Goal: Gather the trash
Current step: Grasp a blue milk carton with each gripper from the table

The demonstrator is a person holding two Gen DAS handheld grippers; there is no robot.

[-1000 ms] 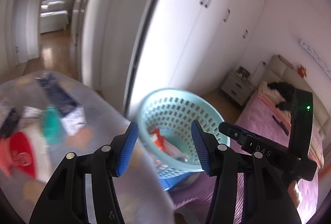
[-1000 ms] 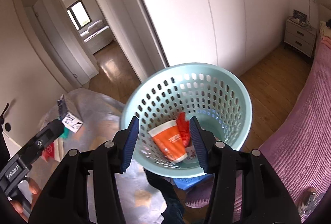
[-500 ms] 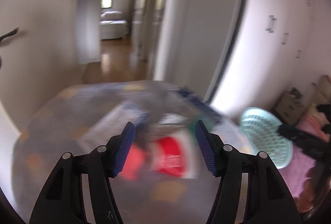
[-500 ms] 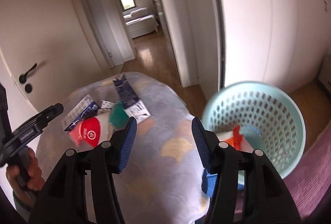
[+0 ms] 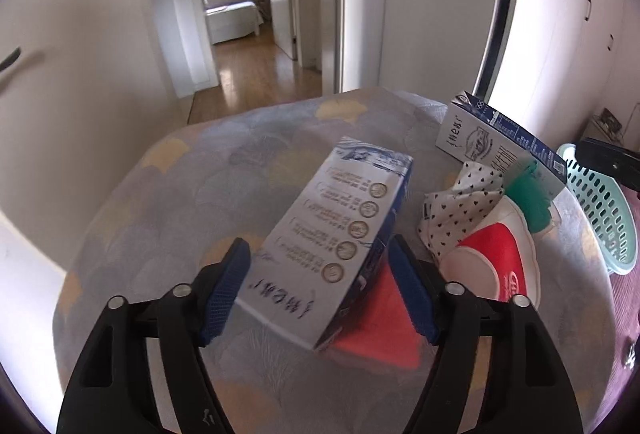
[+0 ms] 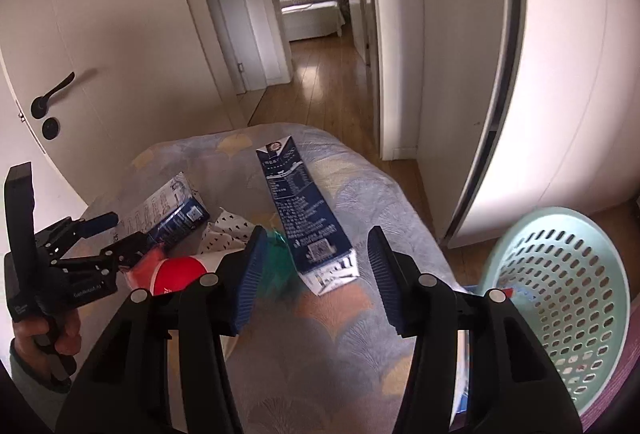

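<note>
Swung away from the mint laundry basket (image 6: 568, 298) since a second ago and now aimed over the trash scattered on the patterned bedspread (image 5: 224, 169). Left gripper (image 5: 320, 290) spread open low over a white-and-blue carton (image 5: 340, 246), blue pads on either side of its near end without touching it; carton lying partly across a flat red wrapper (image 5: 380, 334). Just right of it, a crumpled polka-dot paper (image 5: 460, 209), a red-and-white paper cup (image 5: 496, 266) on its side and a green piece (image 5: 532, 197). Right gripper (image 6: 316, 274) also spread open and holding nothing, framing the near end of a long dark-blue carton (image 6: 300, 209) lying flat on the cover, green piece blurred beside its left pad. Basket at the bed's right edge, a scrap of red showing inside
</note>
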